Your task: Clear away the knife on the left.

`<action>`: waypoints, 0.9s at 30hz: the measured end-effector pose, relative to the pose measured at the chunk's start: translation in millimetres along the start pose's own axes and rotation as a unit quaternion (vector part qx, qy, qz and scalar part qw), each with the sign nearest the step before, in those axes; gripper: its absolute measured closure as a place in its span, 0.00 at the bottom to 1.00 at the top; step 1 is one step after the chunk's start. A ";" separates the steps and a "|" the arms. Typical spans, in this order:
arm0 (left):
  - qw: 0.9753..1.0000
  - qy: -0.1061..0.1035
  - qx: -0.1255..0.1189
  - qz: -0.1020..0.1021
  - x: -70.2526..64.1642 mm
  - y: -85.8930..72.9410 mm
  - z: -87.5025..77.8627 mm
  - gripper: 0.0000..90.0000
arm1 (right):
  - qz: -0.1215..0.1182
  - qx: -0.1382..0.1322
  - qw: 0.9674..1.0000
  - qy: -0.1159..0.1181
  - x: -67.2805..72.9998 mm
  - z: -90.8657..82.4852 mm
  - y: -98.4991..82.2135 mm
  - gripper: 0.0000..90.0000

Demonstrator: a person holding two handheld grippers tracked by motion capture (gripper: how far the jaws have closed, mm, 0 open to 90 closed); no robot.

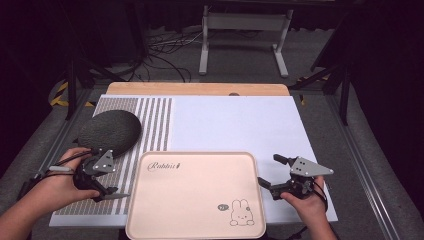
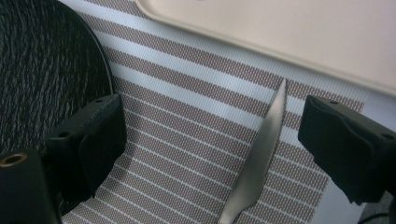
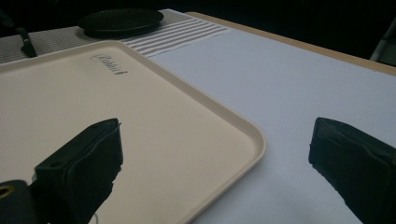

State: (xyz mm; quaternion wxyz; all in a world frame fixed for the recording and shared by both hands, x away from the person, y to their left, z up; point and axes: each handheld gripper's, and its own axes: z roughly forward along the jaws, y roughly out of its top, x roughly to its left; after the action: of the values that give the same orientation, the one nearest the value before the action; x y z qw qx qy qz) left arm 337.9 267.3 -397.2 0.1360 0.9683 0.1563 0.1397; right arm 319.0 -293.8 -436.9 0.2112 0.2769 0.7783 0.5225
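Observation:
A silver serrated knife [image 2: 261,158] lies flat on the striped placemat [image 2: 187,140], its tip pointing toward the cream tray [image 2: 303,37]. My left gripper [image 2: 215,121] stands open over the blade, one jaw on each side, neither touching it. In the high view the knife [image 1: 119,195] pokes out from under the left gripper [image 1: 106,183], left of the tray [image 1: 197,200]. My right gripper [image 1: 271,171] is open at the tray's right edge with nothing in it. In its own view the right gripper [image 3: 217,140] straddles the tray's corner [image 3: 243,135].
A dark textured plate [image 1: 110,131] sits on the placemat just beyond my left hand, close to the left jaw [image 2: 42,70]. The tray bears a rabbit drawing [image 1: 242,212]. A white mat [image 1: 235,122] covers the table's middle and right. The wooden table edge [image 1: 200,89] runs along the back.

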 end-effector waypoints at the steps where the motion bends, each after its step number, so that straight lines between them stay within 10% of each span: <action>1: 1.000 0.001 0.001 0.003 0.8 -0.3 -0.4 0.10 | 0.000 0.000 1.000 -0.001 0.1 0.2 -0.3 0.05; 27: 0.993 -0.066 0.086 0.036 7.8 -14.7 9.4 0.22 | -0.006 0.001 1.000 0.011 0.9 0.9 -1.2 0.04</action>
State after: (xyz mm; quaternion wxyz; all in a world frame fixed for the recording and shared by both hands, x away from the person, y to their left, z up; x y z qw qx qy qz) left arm 344.1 281.3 -408.5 0.0570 0.9885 0.1233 0.0667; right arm 318.6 -292.9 -438.3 0.2056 0.2668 0.7827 0.5233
